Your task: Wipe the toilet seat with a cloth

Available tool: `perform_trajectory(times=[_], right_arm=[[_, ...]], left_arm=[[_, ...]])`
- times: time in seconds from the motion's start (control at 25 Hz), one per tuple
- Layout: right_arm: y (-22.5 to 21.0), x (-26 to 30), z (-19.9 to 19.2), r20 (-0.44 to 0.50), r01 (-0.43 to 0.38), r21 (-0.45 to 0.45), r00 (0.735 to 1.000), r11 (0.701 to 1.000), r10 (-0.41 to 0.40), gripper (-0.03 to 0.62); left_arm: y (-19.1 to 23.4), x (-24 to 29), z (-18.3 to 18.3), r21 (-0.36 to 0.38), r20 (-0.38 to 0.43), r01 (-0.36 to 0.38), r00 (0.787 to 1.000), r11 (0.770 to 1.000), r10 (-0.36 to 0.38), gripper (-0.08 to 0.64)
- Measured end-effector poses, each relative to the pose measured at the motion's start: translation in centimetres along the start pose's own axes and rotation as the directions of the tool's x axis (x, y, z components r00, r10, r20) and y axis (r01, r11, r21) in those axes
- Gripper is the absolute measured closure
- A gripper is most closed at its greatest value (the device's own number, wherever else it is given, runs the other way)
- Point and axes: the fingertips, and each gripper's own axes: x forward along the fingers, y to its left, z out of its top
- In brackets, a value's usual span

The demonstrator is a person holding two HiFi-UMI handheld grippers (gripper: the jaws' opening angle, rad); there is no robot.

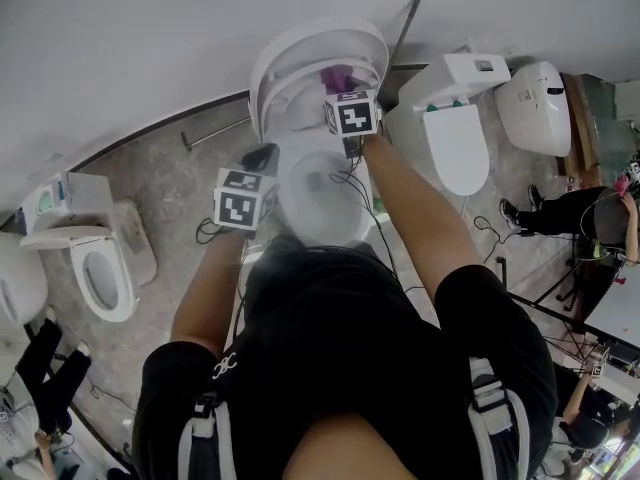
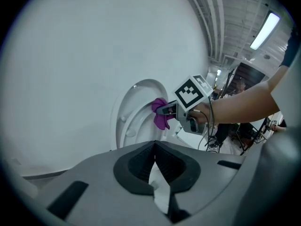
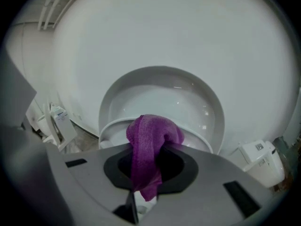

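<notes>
The purple cloth (image 3: 149,147) looks coarse-woven and matt. The raised white toilet lid (image 3: 164,98) is smooth and glossy. The grey veined floor (image 1: 190,183) looks stone-like, faintly shiny.

Purple cloth (image 3: 149,147), a knitted-looking rag, is bunched up and pinched between the jaws of the right claw (image 3: 141,199). A fat rounded fold bulges out past the jaw tips and a loose tail hangs back down through the gap. The white toilet seat (image 3: 109,128) is tipped up, its ring standing straight ahead of that claw and just below the cloth's bulge. The cloth sits right up at the seat's inner face, though actual contact is too close to call
</notes>
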Motion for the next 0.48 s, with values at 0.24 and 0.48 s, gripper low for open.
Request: perform_trajectory(times=[0.24, 0.48], right_arm=[[0.6, -1.5, -0.3, 0.029, -0.08, 0.041, 0.996, 0.996, 0.079, 0.532], [-2.1, -4.9, -0.4, 0.084, -0.061, 0.134, 0.995, 0.989, 0.05, 0.532]], left_arm=[[1.0, 1.5, 2.6, 0.069, 0.016, 0.003, 1.0, 0.998, -0.004, 0.566], [2.0, 5.0, 8.6, 0.243, 0.079, -0.016, 0.997, 0.97, -0.004, 0.566]])
